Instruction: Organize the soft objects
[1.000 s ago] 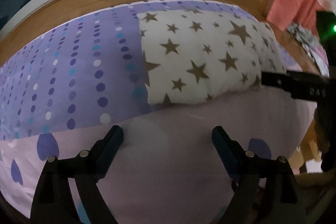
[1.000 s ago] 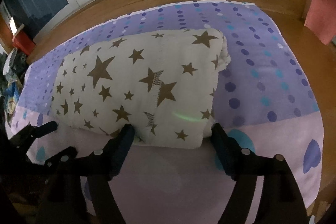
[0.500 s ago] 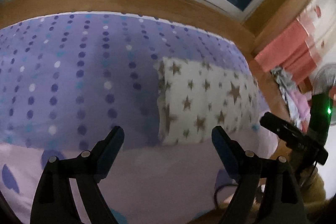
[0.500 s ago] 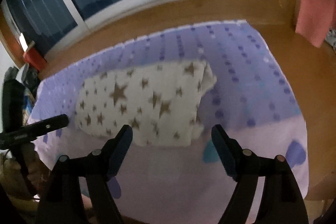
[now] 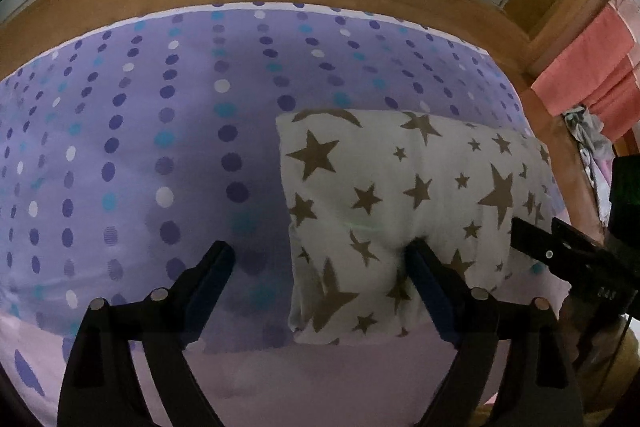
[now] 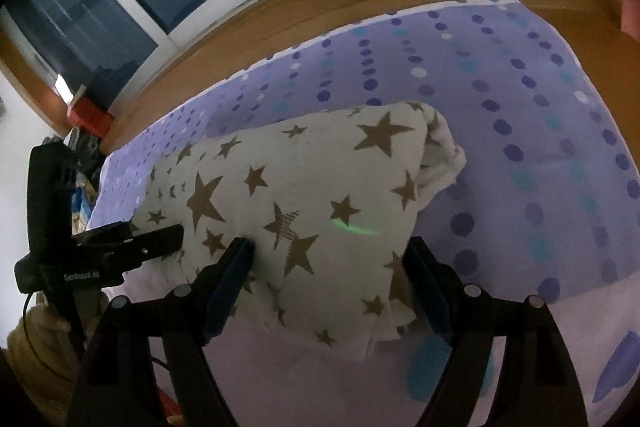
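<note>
One star-print pillow point(image 5: 400, 211) lay near the bed's point(image 5: 120, 155) front edge, on the dotted purple sheet. My left gripper point(image 5: 320, 267) was opening, one finger denting the pillow's end. My right gripper point(image 6: 332, 259) straddled its other end, jaws apart.

We are looking steeply down from both wrist cameras, close over the bed point(image 5: 168, 155). Both views are sharing the star pillow point(image 5: 400, 211), each catching the other hand-held gripper at its edge.
</note>
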Demonstrator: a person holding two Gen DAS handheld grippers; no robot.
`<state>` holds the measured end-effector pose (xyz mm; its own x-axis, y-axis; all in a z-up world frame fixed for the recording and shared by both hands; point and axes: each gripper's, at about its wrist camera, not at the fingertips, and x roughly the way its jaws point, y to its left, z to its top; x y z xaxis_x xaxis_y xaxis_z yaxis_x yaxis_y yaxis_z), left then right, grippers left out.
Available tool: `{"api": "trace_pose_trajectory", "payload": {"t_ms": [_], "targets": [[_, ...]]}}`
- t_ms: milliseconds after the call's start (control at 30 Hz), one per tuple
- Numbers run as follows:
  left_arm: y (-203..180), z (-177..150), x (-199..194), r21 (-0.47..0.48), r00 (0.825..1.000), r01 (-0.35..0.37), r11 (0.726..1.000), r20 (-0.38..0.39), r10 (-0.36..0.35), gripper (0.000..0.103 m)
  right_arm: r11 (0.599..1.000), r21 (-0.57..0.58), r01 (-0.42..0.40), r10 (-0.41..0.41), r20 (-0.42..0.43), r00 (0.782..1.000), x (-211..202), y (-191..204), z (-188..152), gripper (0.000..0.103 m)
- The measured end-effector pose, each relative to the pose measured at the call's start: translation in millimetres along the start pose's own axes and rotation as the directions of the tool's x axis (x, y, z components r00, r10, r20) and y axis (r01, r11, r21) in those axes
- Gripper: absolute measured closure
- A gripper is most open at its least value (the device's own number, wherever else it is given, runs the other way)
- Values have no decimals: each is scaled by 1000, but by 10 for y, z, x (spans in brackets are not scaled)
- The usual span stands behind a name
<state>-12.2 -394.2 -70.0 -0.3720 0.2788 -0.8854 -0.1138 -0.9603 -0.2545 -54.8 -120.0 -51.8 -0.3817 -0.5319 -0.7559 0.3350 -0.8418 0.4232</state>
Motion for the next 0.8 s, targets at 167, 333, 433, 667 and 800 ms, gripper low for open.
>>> {"api": "trace_pose_trajectory", "payload": {"t_ms": [167, 333, 433, 667, 800], "targets": [[-4, -19, 12, -9, 997, 78, 997, 26, -77, 30, 999, -43, -4, 5, 10, 1000, 34, 64, -6, 35], [-202, -55, -119, 78, 995, 77, 994, 53, -82, 66, 999, -32, -40, 42, 37, 998, 18, 121, -43, 51], [-174, -38, -233, 70, 994, 85, 994, 69, -89, 72, 998, -46, -41, 44, 56, 997, -49, 215, -52, 56], [197, -31, -705, 44, 986, 39, 998, 159, -46, 72, 987, -131, -92, 104, 86, 991, -111, 751, 1, 57], [583, -97, -950, 18, 980, -6, 1000, 201, 3, 72, 975, -183, -123, 139, 79, 987, 62, 1201, 40, 57]]}}
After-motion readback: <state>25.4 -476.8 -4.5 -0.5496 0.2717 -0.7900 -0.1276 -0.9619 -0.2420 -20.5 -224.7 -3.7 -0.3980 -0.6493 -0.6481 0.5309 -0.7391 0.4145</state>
